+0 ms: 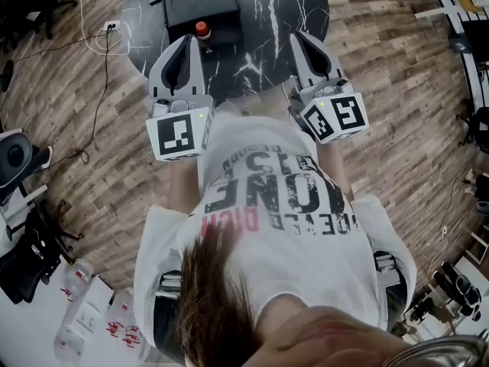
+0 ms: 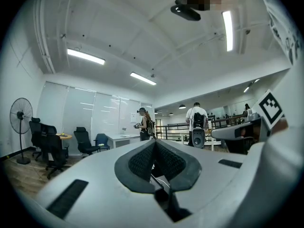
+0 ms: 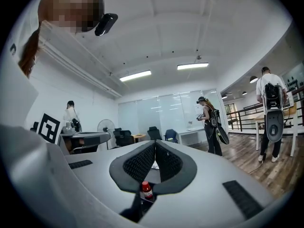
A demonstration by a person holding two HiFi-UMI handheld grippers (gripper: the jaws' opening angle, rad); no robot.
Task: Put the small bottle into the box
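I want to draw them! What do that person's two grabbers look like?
Both the left gripper and right gripper have pale grey shells, black bumpy pads and a white cube with black square markers. The person wears a white printed T-shirt.

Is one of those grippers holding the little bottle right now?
No, the small bottle stands by the box, beyond the left gripper and right gripper, both shut.
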